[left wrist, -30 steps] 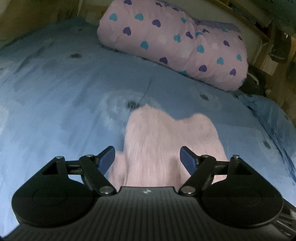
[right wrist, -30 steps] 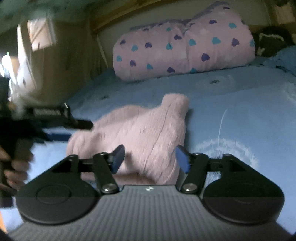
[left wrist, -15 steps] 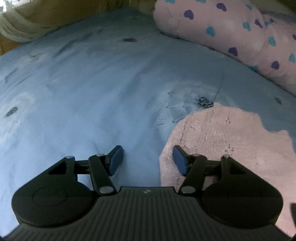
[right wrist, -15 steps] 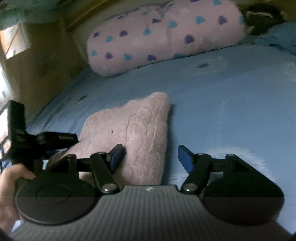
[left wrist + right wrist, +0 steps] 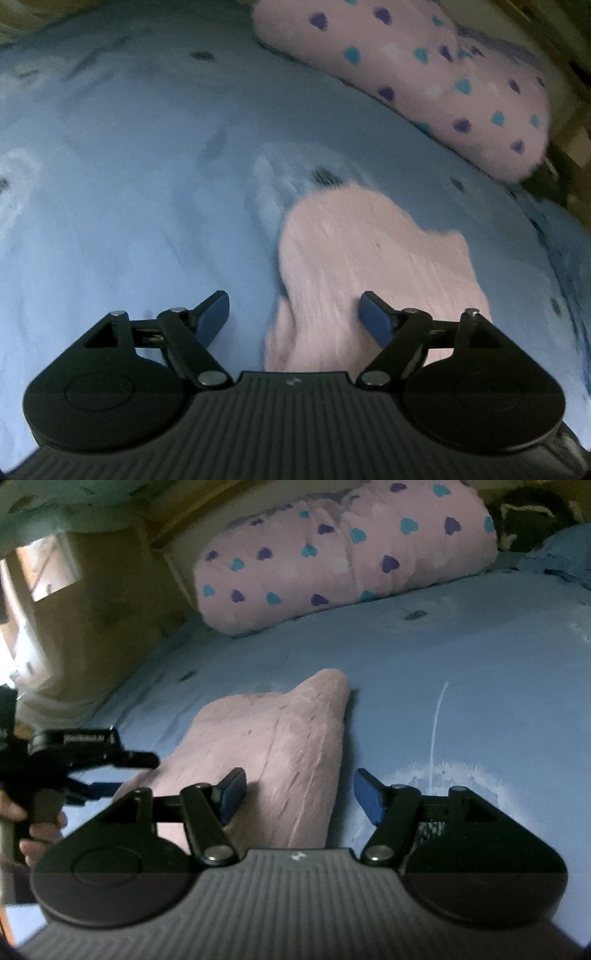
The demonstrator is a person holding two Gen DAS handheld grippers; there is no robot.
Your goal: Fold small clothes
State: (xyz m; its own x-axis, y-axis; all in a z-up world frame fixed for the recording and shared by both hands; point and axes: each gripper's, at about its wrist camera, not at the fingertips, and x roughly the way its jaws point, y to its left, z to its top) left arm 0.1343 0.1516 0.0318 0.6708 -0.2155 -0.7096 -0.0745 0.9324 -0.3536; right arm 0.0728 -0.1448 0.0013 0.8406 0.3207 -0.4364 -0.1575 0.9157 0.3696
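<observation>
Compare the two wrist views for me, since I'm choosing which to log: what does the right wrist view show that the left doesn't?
Only the right wrist view shows the left tool, seen from the side, the hand holding it and a dark bundle behind the bedding.
Only the left wrist view shows the garment's lobed far edge.
Both show the fuzzy pink garment on the blue bedsheet, the heart-print duvet roll, and open tool jaws.
</observation>
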